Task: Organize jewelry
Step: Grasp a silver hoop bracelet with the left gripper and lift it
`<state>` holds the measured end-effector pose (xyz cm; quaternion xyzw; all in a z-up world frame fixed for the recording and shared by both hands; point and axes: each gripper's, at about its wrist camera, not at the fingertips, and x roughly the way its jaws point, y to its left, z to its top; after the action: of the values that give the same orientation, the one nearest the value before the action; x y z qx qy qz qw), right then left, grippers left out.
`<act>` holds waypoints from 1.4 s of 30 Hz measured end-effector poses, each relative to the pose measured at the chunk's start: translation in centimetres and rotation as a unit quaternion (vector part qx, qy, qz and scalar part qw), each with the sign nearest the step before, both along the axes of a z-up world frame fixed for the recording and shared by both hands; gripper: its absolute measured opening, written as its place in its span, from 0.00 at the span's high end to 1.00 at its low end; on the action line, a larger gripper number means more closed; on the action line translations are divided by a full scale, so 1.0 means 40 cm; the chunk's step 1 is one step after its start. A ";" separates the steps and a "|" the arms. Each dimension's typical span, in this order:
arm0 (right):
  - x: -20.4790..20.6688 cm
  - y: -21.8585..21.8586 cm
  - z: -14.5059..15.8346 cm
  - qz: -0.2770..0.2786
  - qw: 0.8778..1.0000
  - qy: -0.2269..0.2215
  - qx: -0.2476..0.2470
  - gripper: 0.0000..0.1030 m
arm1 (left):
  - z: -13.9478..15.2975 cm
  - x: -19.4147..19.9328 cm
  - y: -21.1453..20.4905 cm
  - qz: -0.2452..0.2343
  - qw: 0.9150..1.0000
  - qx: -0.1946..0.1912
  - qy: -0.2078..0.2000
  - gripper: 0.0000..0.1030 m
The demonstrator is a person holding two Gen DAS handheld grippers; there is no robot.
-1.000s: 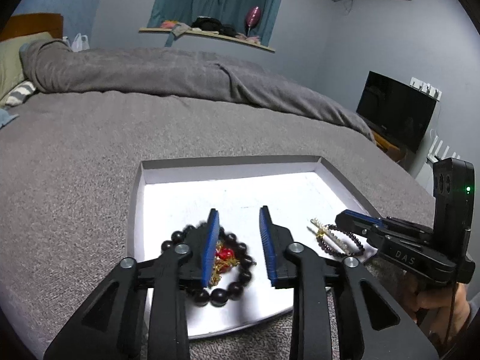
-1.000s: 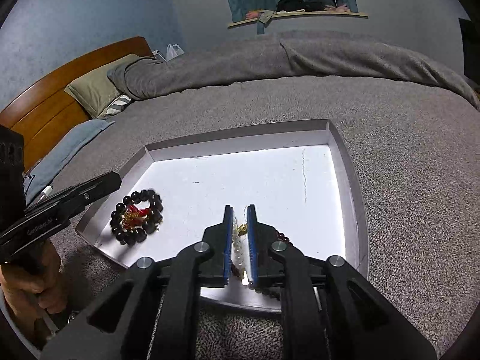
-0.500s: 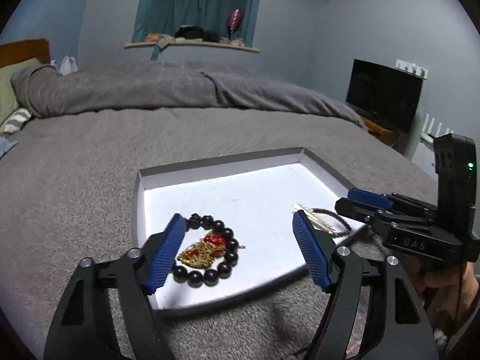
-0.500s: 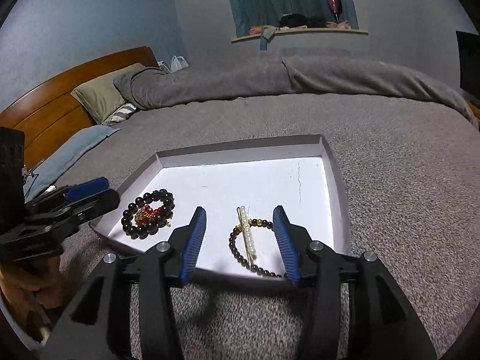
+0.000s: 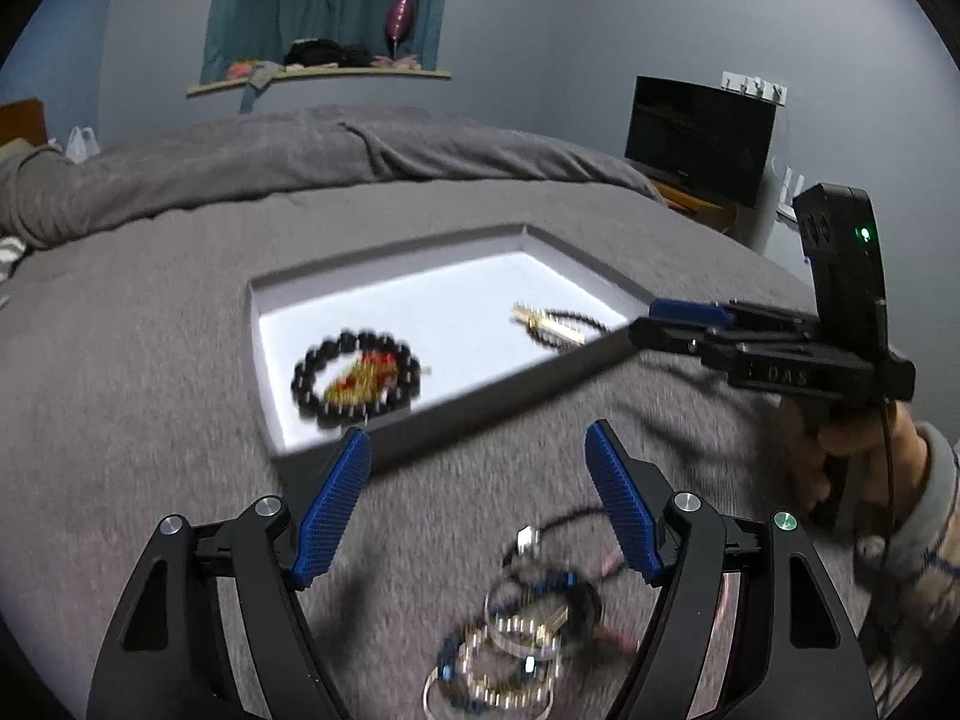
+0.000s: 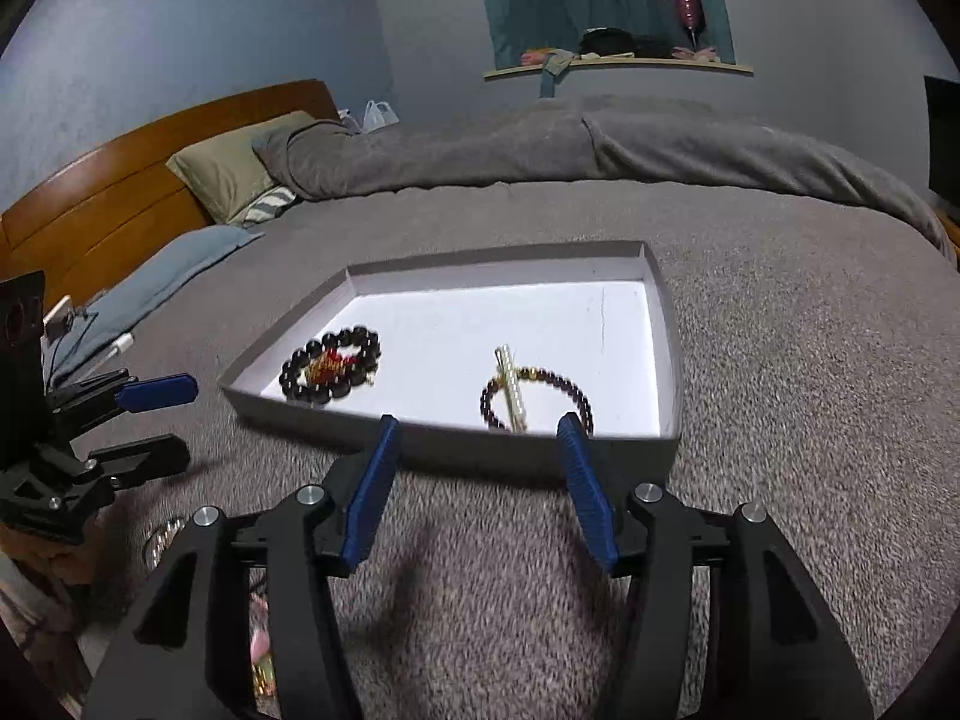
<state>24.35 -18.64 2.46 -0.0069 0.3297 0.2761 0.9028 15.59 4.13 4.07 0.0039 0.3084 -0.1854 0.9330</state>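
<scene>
A shallow white tray (image 5: 456, 306) (image 6: 654, 360) lies on the grey bed. In it are a black bead bracelet with a red and gold charm (image 5: 355, 373) (image 6: 330, 363) and a dark small-bead bracelet with a pale bar across it (image 5: 555, 324) (image 6: 534, 399). My left gripper (image 5: 477, 501) is open and empty, in front of the tray and above a loose pile of bracelets and rings (image 5: 522, 636) on the blanket. My right gripper (image 6: 486, 489) is open and empty, just short of the tray's near wall; it also shows in the left wrist view (image 5: 690, 318).
The grey blanket (image 6: 780, 360) spreads all around the tray, with a rolled duvet (image 6: 540, 144) at the back. Pillows and a wooden headboard (image 6: 120, 180) are on the left. A black TV (image 5: 699, 141) stands beyond the bed's right edge.
Both grippers have opened, let go of the bracelets now lying in the tray, and pulled back out of it. The left one now hangs over the loose jewelry pile.
</scene>
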 end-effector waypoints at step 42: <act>-0.121 0.063 -0.037 0.096 0.994 0.044 0.002 0.44 | -0.011 -0.062 0.059 0.035 0.999 -0.006 0.005 0.50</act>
<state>19.51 -16.12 0.98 -0.0245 0.3666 0.3624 0.8565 13.10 6.50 3.63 -0.0131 0.3121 -0.1545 0.9373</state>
